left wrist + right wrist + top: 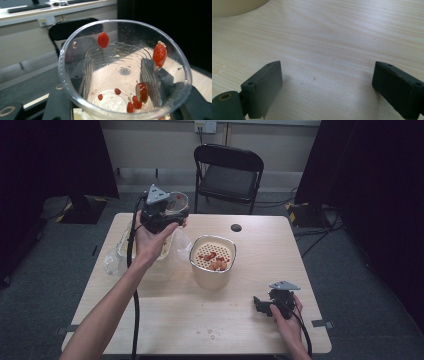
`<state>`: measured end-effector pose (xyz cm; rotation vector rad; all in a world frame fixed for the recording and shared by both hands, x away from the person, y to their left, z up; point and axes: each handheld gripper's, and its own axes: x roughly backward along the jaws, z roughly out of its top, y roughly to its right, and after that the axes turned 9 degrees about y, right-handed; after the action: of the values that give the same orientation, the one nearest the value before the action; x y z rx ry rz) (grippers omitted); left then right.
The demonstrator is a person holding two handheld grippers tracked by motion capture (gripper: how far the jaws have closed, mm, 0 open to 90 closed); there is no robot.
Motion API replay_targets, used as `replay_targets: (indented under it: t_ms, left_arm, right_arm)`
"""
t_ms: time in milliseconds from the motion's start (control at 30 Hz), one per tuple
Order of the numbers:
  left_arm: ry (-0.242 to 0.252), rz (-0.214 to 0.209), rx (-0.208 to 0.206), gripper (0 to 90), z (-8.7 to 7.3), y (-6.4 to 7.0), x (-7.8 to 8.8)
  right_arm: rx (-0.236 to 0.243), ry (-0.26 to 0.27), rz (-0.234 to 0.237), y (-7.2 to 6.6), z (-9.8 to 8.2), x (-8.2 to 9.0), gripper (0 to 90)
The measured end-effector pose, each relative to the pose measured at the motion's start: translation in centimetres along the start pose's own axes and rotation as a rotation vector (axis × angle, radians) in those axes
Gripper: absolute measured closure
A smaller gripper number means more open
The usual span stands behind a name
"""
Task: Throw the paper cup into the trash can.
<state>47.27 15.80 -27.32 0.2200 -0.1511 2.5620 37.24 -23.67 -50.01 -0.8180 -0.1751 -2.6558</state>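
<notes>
A clear plastic cup (120, 75) is clamped between my left gripper's (122, 102) black jaws, raised above the table's far left. Red berries (159, 53) cling to its inner wall and several lie at its bottom. In the high view the left gripper (172, 211) holds the cup (178, 202) tilted, left of a cream container (212, 272). The container has a perforated insert (215, 251) with red and orange bits on it. My right gripper (258, 305) rests low near the table's front right, jaws wide apart over bare wood (327, 77), nothing between them.
A crumpled clear plastic bag (116, 256) lies under the left forearm. A small black disc (236, 227) sits at the table's (200, 320) far edge. A black folding chair (228, 170) stands behind the table. The cream container's edge (234, 7) shows in the right gripper view.
</notes>
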Motion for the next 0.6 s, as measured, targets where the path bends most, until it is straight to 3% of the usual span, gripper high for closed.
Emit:
replay_targets:
  t_ms: [533,600]
  left_arm:
    - [-0.061,0.076,0.028,41.6,-2.3,-3.9,1.6]
    - [-0.075,0.092,0.047,41.3,-3.0,-4.6,1.8]
  right_arm:
    - [0.000,0.000,0.000,0.0,0.0,0.0,8.7]
    - [0.000,0.000,0.000,0.0,0.0,0.0,8.7]
